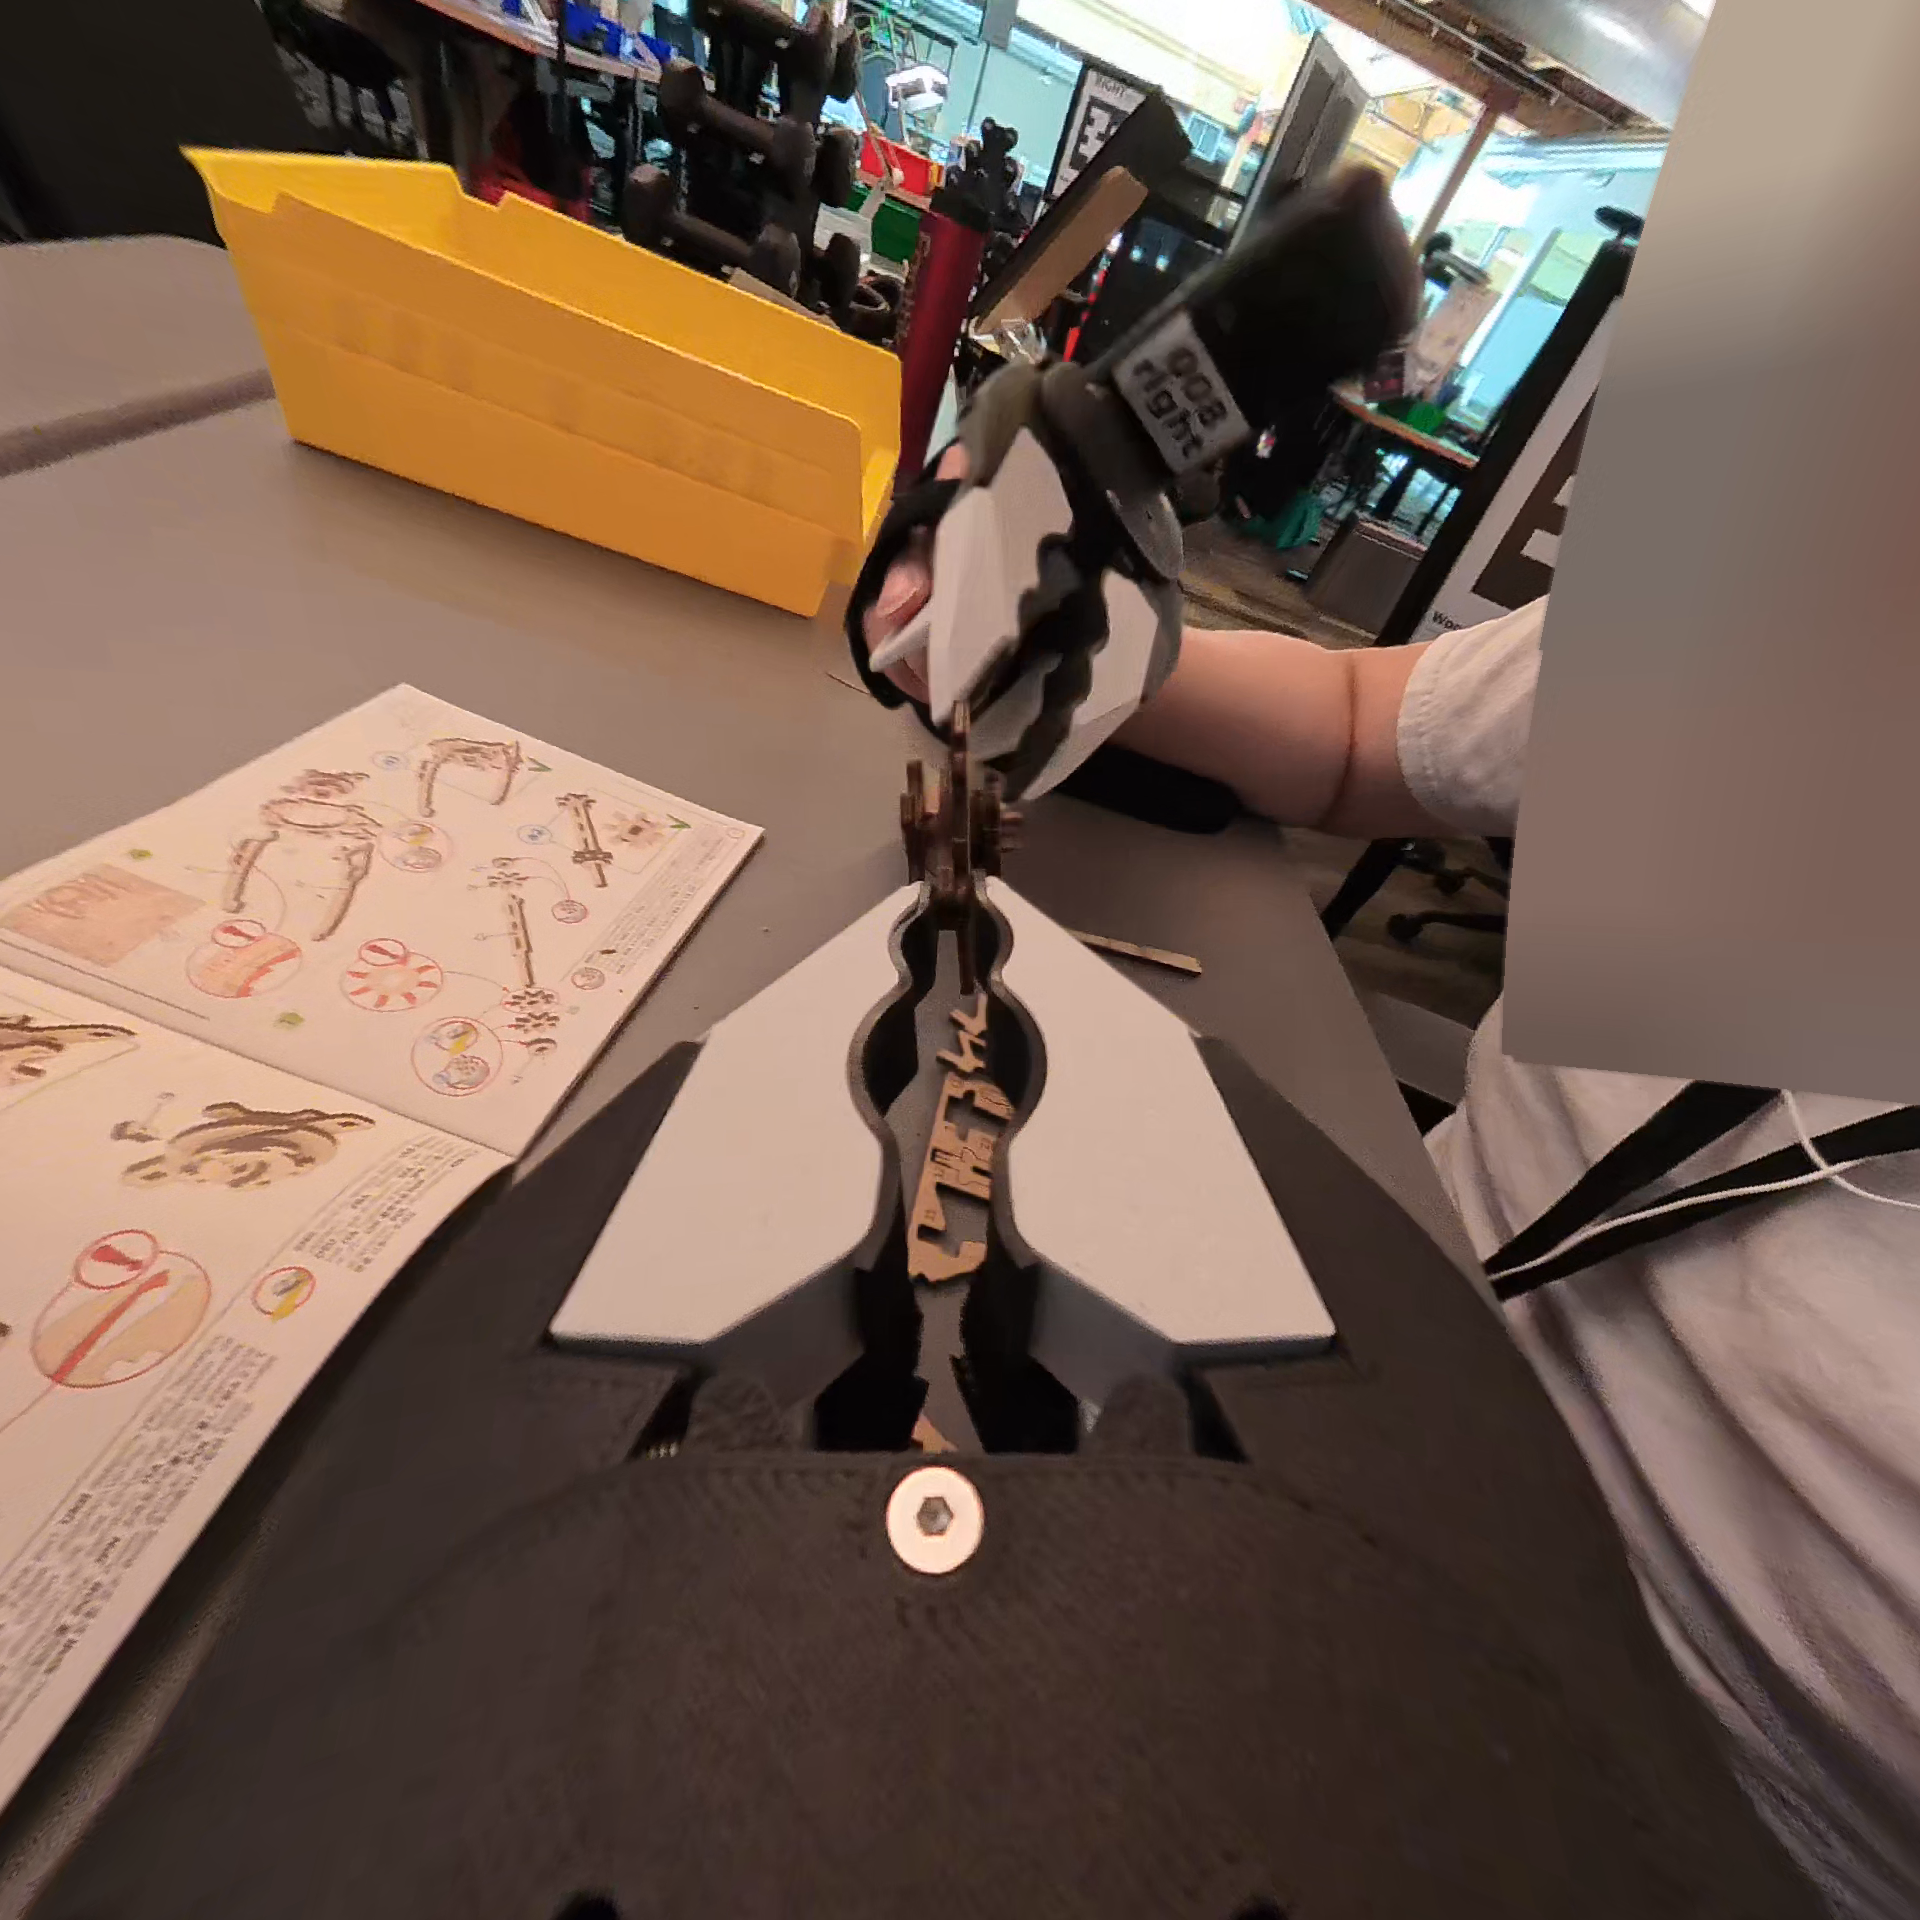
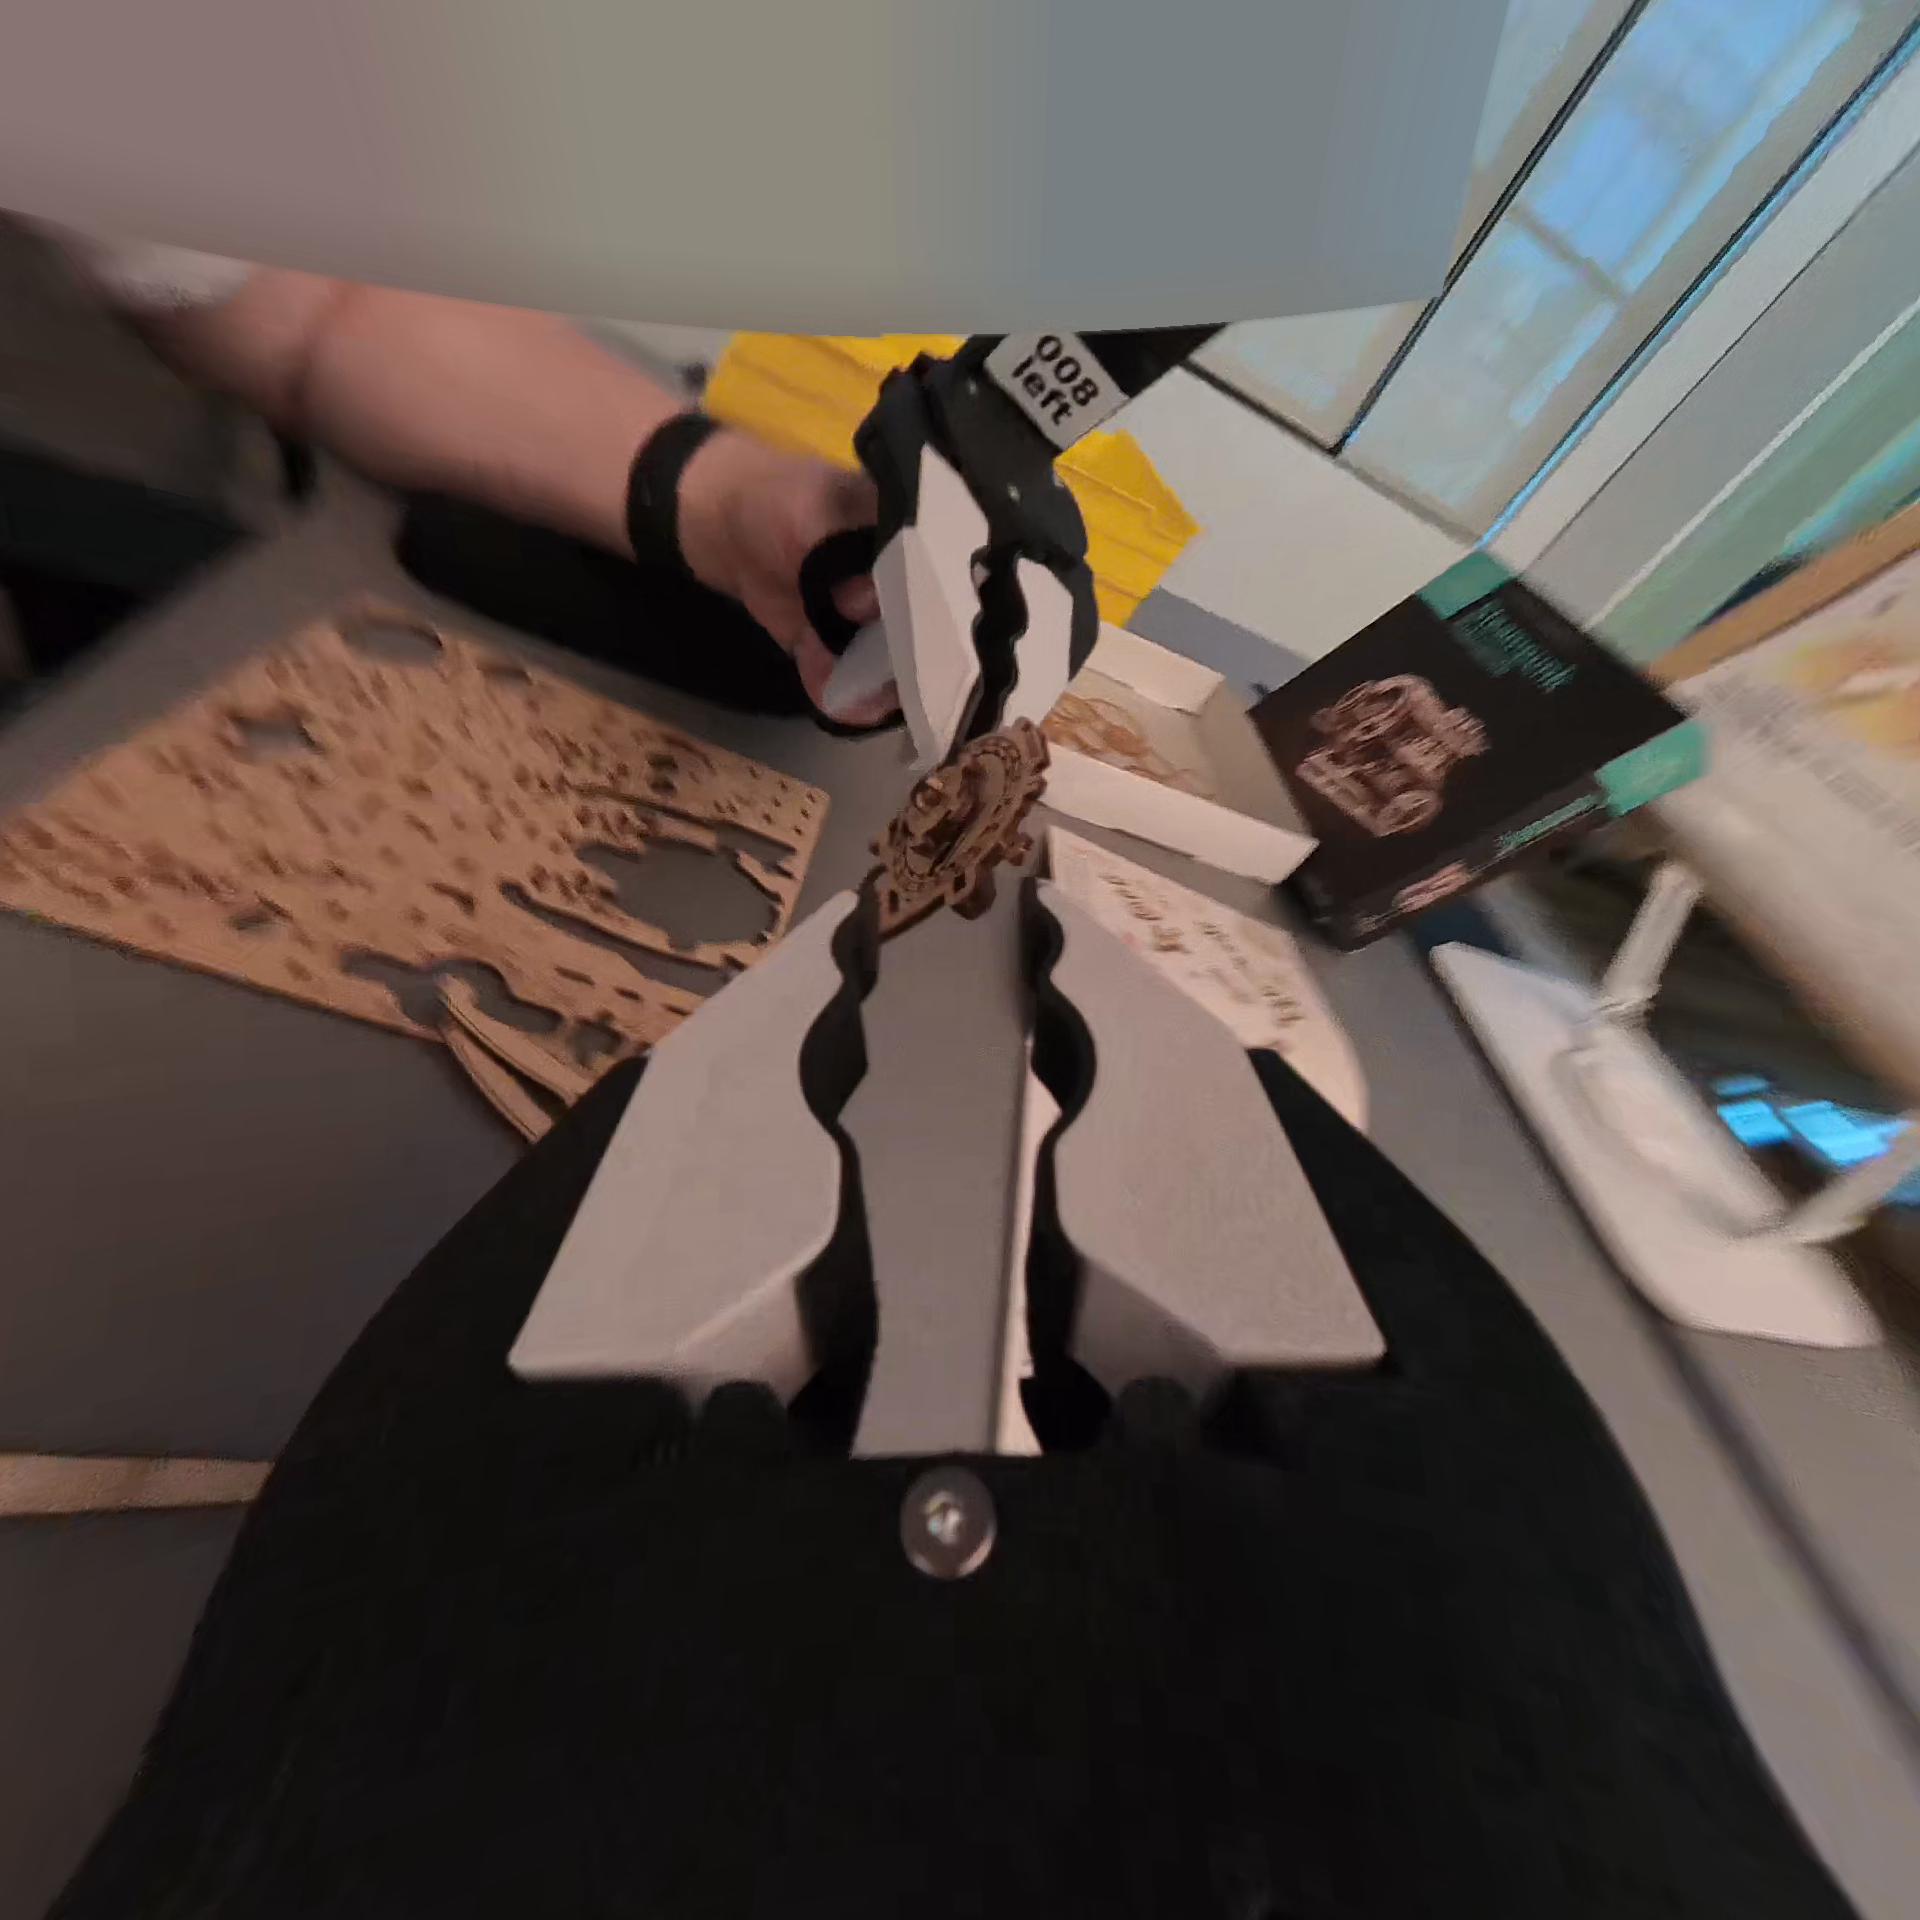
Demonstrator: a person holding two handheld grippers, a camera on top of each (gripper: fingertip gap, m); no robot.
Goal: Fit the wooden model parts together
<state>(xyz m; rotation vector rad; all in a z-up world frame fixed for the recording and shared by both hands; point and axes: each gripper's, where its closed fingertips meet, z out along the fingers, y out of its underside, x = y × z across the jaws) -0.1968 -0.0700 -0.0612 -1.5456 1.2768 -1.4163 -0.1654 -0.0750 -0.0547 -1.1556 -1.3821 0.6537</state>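
Grey table (image 1: 312, 540) — claws (image 1: 951, 894) clamping gear assembly (image 1: 956, 821)

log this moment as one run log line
left gripper: shut on gear assembly | right gripper: shut on gear assembly | held above table

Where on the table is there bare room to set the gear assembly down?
Bare grey table lies between the yellow bin and the instruction booklet, and beside the punched wooden sheet toward the camera. It is crowded around the dark box and white cartons. Both grippers, left gripper and right gripper, hold the gear assembly.
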